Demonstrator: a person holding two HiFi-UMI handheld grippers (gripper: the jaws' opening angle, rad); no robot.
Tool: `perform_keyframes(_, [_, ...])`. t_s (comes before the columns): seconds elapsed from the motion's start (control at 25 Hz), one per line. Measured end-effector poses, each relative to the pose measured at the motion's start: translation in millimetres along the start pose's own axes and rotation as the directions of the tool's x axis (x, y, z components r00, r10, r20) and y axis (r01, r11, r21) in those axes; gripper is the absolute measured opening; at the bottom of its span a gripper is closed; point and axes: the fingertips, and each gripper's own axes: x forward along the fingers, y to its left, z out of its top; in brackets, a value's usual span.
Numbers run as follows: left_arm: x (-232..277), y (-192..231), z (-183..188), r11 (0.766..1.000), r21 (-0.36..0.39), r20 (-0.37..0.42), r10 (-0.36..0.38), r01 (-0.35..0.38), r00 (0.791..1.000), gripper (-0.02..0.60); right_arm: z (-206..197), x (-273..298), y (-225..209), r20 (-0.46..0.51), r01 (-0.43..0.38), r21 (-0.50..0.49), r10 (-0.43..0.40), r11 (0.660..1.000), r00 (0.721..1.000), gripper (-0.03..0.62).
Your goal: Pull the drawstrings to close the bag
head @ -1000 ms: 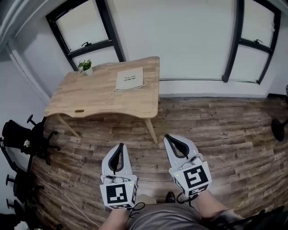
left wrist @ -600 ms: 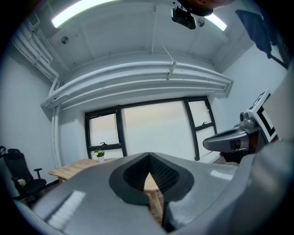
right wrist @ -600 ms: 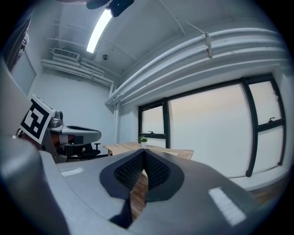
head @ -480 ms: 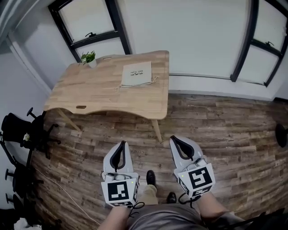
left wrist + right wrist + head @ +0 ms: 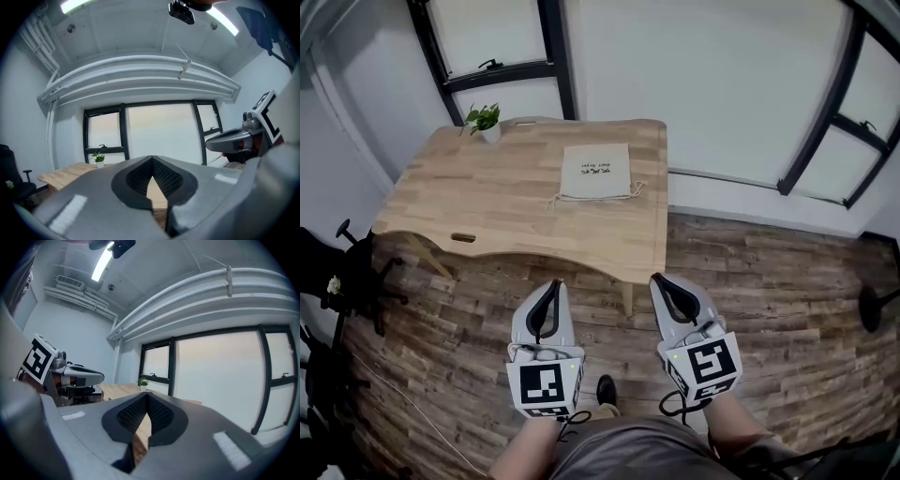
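A beige drawstring bag (image 5: 594,172) lies flat on the far right part of the wooden table (image 5: 487,206). Its cords trail out at the near corners (image 5: 558,199). Both grippers hover over the floor, short of the table's near edge and well away from the bag. My left gripper (image 5: 554,285) is shut with nothing in it, and my right gripper (image 5: 657,279) is shut and empty too. In the left gripper view the jaw tips (image 5: 152,159) meet in front of the table (image 5: 65,171). The right gripper view shows its tips (image 5: 146,395) closed likewise.
A small potted plant (image 5: 485,120) stands at the table's far left corner. Office chairs (image 5: 337,281) sit on the left. Black-framed windows (image 5: 553,56) and a white wall lie behind the table. A person's shoe (image 5: 605,389) shows on the plank floor.
The table and bag have come nearer and lower in the head view as the person steps toward them. Both grippers stay shut, held in the same pose.
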Motion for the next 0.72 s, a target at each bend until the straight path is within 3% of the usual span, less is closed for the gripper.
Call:
perform_keyframes(0.32, [46, 47, -3, 0.999, 0.005, 0.024, -0.040, 0.040, 0.999, 0.000, 23, 66, -2, 0.022, 0.035, -0.015, -0.035, 0.999, 0.999, 0.029])
perform_keyframes(0.72, [82, 52, -19, 0.995, -0.018, -0.010, -0.100, 0.100, 0.995, 0.000, 23, 83, -26, 0.001, 0.095, -0.051, -0.095, 0.994, 0.995, 0.029])
